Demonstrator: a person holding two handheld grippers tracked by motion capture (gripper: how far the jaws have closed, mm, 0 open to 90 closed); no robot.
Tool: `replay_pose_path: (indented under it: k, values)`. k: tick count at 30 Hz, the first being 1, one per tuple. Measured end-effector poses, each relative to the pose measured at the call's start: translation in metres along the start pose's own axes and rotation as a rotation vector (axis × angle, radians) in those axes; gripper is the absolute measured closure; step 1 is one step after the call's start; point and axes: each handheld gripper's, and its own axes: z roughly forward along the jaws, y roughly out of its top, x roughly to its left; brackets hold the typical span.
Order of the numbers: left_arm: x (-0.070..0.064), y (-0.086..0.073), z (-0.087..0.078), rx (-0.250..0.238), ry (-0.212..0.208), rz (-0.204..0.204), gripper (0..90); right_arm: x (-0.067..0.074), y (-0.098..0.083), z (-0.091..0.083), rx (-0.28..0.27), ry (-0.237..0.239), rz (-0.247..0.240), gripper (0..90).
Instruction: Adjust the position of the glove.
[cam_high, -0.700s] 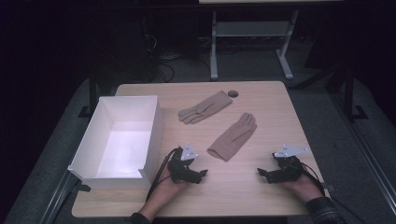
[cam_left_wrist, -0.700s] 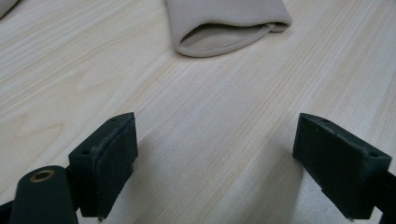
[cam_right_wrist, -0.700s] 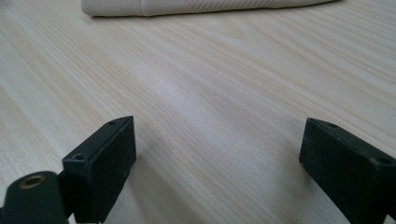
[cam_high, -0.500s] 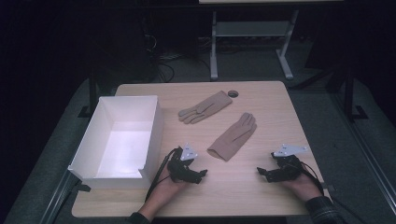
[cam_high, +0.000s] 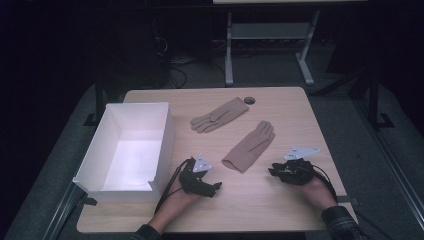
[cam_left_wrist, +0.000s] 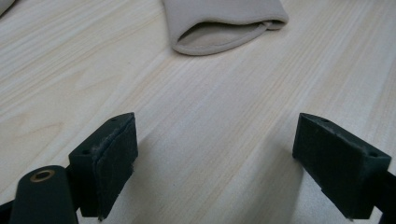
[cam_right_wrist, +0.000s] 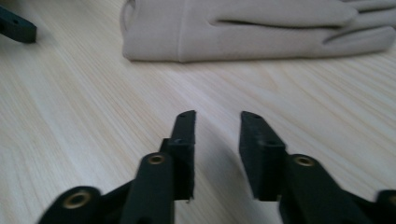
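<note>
Two beige gloves lie flat on the wooden table (cam_high: 280, 107). The near glove (cam_high: 250, 146) has its cuff toward me, the far glove (cam_high: 219, 114) lies behind it. My left gripper (cam_high: 212, 186) rests low on the table just short of that cuff, jaws wide open and empty. In the left gripper view the gripper (cam_left_wrist: 212, 158) faces the open cuff (cam_left_wrist: 224, 28). My right gripper (cam_high: 272, 171) sits to the right of the near glove. In the right gripper view the gripper (cam_right_wrist: 217, 135) has a narrow, empty gap and the glove (cam_right_wrist: 233, 32) lies ahead.
A white open box (cam_high: 162, 135) stands at the table's left side, beside my left hand. A small dark round disc (cam_high: 249, 100) sits near the far edge. Beyond the table are a dark floor and a metal table frame (cam_high: 229, 45).
</note>
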Motion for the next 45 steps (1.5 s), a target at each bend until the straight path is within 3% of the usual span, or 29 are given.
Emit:
replay_pose_path:
  k: [6, 13, 36, 45]
  values:
    - [-0.001, -0.001, -0.001, -0.002, -0.021, 0.006, 13.4, -0.001, 0.012, 0.01, -0.014, 0.053, -0.008, 84.2]
    - [-0.001, -0.001, -0.002, 0.002, -0.023, 0.009, 13.4, -0.003, 0.028, 0.02, -0.04, 0.084, -0.02, 89.6]
    - [-0.001, -0.001, -0.002, 0.002, -0.021, 0.007, 13.4, 0.001, 0.058, 0.048, -0.053, 0.139, -0.064, 89.9]
    - [0.0, -0.002, -0.002, 0.002, -0.023, 0.008, 13.4, 0.009, 0.057, 0.061, -0.007, 0.164, -0.086, 89.8]
